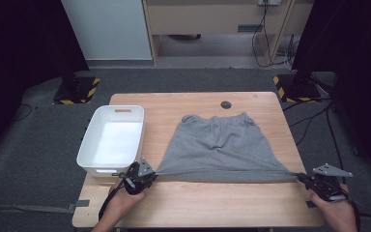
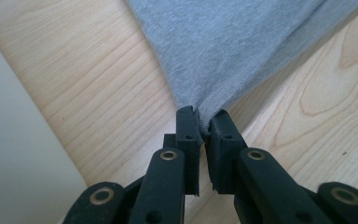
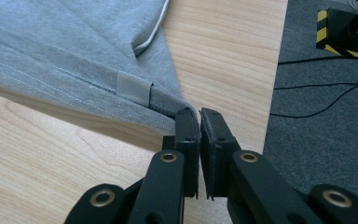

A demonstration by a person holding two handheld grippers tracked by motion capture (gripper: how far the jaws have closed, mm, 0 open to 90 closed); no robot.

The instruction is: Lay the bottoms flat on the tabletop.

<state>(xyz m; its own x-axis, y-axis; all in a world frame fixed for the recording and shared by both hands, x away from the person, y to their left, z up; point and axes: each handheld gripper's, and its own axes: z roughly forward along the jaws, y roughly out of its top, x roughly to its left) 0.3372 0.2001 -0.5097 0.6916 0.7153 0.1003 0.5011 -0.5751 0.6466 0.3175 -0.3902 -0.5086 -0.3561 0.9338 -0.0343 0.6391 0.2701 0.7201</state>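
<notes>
You have the grey shorts point(image 1: 221, 147) spread on the wooden table point(image 1: 207, 203), waistband toward the far edge, hem stretched taut along the near side between your two grippers. They are soft, light jersey: they will sag and fold wherever unsupported, so the hem corners you have taken are the right places to hold. Your left gripper point(image 2: 204, 126) is clamped nearly closed on the left hem corner, cloth bunched between the jaw tips, just beside the white bin point(image 1: 111, 140) at the table's left edge. Your right gripper point(image 3: 199, 122) is fully closed, pinching the right hem corner near the table's right edge, next to a small sewn tab point(image 3: 134, 87).
</notes>
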